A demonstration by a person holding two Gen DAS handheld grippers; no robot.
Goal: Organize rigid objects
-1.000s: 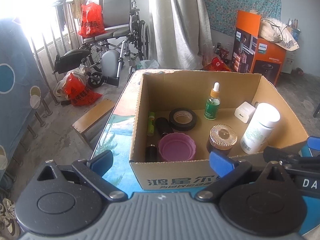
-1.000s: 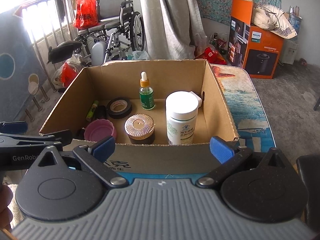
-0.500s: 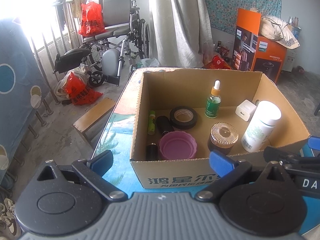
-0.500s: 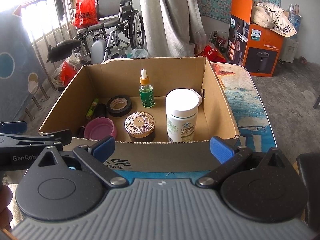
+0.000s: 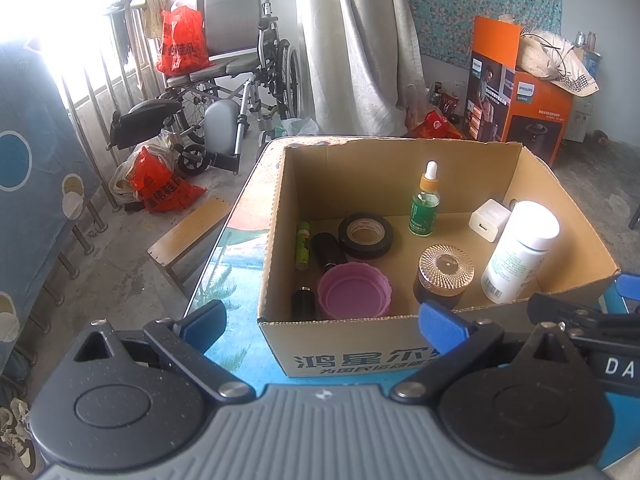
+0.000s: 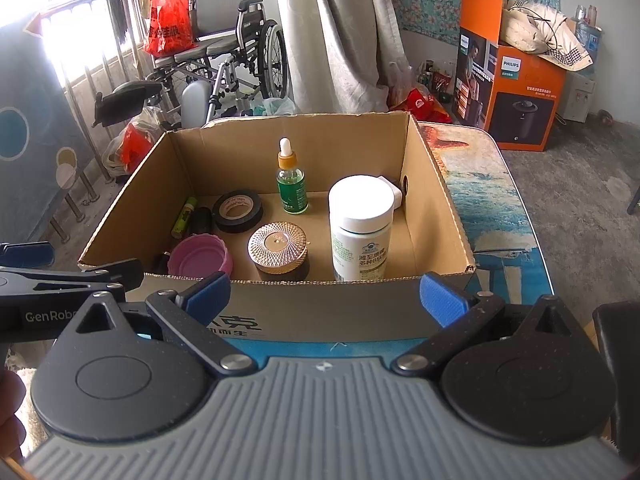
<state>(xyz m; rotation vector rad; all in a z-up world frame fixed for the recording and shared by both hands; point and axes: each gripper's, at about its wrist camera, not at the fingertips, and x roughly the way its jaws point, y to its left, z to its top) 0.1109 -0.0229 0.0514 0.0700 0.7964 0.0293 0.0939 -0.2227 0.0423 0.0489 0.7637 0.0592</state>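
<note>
Left wrist view: the left gripper point(image 5: 322, 322) is spread wide and empty, held before the near wall of the cardboard box point(image 5: 352, 350). Inside the box, a purple lid point(image 5: 354, 295) lies against that near wall, a gold-lidded jar point(image 5: 445, 274) just beside it, and a white bottle point(image 5: 520, 256) toward the right wall. Black tape point(image 5: 365, 235), a green dropper bottle point(image 5: 425, 203) and a white charger point(image 5: 490, 220) sit farther back; a green tube point(image 5: 303, 245) lies along the left wall. The box rests on a blue patterned table point(image 5: 228, 280).

Right wrist view: the right gripper point(image 6: 325, 295) is likewise spread, holding nothing, in front of the box. Beyond the box stand a wheelchair point(image 6: 224, 52), a grey curtain point(image 6: 340, 32) and an orange carton point(image 6: 516, 92) on a concrete floor.
</note>
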